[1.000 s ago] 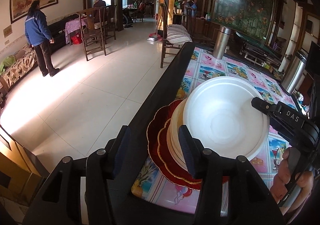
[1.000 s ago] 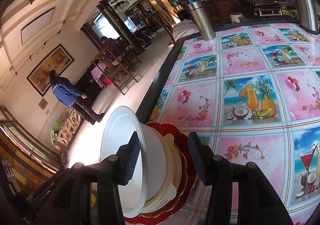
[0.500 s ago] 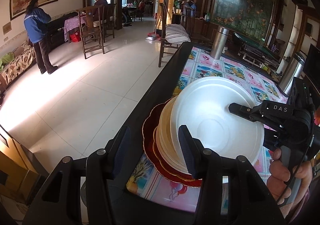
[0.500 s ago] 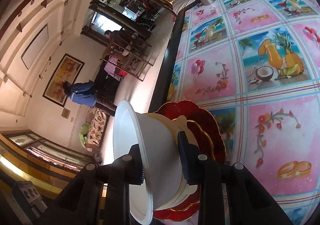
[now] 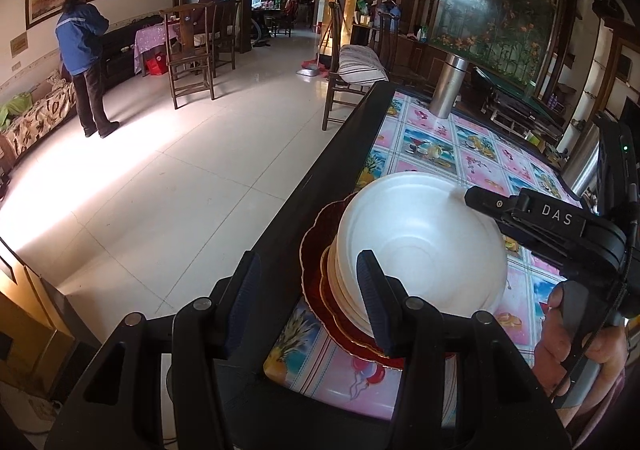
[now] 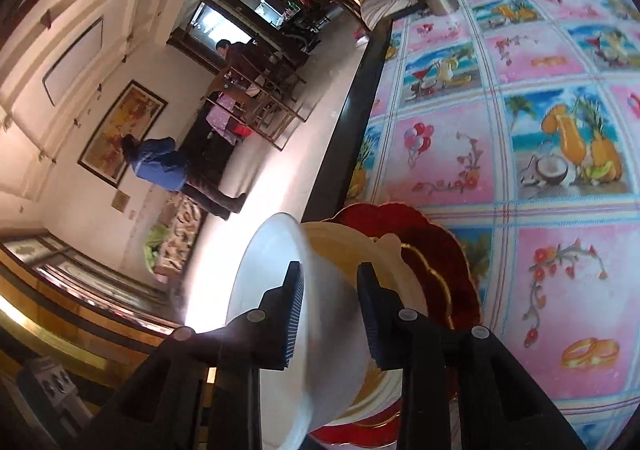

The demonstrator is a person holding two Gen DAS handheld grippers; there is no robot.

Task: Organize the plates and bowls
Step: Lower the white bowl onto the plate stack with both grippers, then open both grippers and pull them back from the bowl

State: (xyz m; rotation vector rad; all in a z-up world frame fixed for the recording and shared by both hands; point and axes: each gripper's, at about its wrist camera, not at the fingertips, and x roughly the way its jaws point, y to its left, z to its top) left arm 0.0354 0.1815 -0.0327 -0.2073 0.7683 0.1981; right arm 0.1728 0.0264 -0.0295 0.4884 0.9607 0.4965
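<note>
Only legible text: "DAS", white letters on the black body of the right gripper (image 5: 476, 201), left wrist view.

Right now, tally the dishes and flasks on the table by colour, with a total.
white bowl: 1
cream dishes: at least 2, edges overlap
red plates: 2
steel flasks: 2
Total: at least 7

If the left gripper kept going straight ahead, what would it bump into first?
Probably the dark table edge, which runs between its fingers. The white bowl sits just right of that line, though depth is hard to judge.
</note>
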